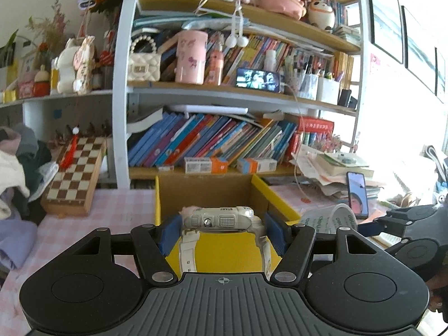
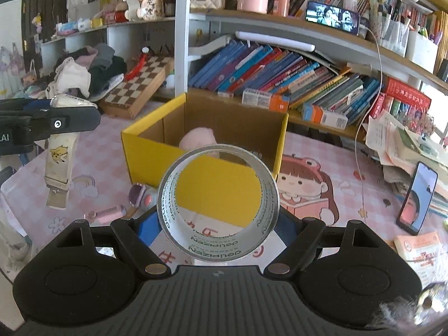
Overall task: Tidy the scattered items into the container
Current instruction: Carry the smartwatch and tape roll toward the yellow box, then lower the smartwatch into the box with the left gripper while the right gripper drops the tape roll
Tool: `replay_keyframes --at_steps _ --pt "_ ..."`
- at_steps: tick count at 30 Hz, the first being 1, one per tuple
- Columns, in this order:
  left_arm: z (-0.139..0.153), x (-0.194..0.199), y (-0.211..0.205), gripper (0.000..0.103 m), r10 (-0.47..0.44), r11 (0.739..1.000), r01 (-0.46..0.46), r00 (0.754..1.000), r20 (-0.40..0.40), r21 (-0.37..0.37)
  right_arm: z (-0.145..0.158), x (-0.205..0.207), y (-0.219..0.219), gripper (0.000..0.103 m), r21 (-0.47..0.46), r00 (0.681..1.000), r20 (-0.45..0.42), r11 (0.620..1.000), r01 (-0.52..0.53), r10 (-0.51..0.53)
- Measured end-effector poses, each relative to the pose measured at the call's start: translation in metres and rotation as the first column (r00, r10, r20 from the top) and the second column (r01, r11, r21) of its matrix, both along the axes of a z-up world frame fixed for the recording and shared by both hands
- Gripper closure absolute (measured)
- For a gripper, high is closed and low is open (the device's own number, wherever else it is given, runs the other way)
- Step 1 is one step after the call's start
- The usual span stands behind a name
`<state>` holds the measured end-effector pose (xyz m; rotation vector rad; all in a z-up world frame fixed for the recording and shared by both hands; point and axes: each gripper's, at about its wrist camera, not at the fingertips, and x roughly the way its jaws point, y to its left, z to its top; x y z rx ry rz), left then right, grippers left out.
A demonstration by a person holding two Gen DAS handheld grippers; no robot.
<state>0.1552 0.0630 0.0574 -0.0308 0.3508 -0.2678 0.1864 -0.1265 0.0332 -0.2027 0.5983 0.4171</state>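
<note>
The left gripper (image 1: 222, 231) has its jaws clamped on a white digital watch (image 1: 219, 218), gripping the case from both sides so the straps hang down beneath it. The watch is held above the near wall of the yellow cardboard box (image 1: 260, 184), which stands open on the pink-patterned worktop (image 1: 123, 207). From the right wrist view, the same watch (image 2: 60, 151) hangs at the far left, its strap printed with a yellow cartoon figure.

The right gripper (image 2: 218, 224) has its jaws closed on a roll of clear packing tape (image 2: 218, 249), held with its open core facing the camera; the box (image 2: 151, 142) shows through the ring, just in front. A pink soft item (image 2: 197, 140) already lies inside the box. On the worktop, just beside the box's near corner, rest a small pink and white gadget (image 2: 141, 197) and a pink comb-like item (image 2: 105, 212). A smartphone (image 2: 417, 200) leans upright to the right, and a chessboard box (image 2: 137, 88) sits beyond the container near the bookshelf (image 2: 280, 72).
</note>
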Motion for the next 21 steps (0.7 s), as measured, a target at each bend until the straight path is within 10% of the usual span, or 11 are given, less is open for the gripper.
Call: replay_keyframes --at_steps 21 --pt "0.049 0.09 0.01 0.038 -0.075 0.997 0.074 0.993 0.092 0.016 0.04 0.083 0.021 0.022 -0.055 0.988 0.137 0.997 -0.059 0.067"
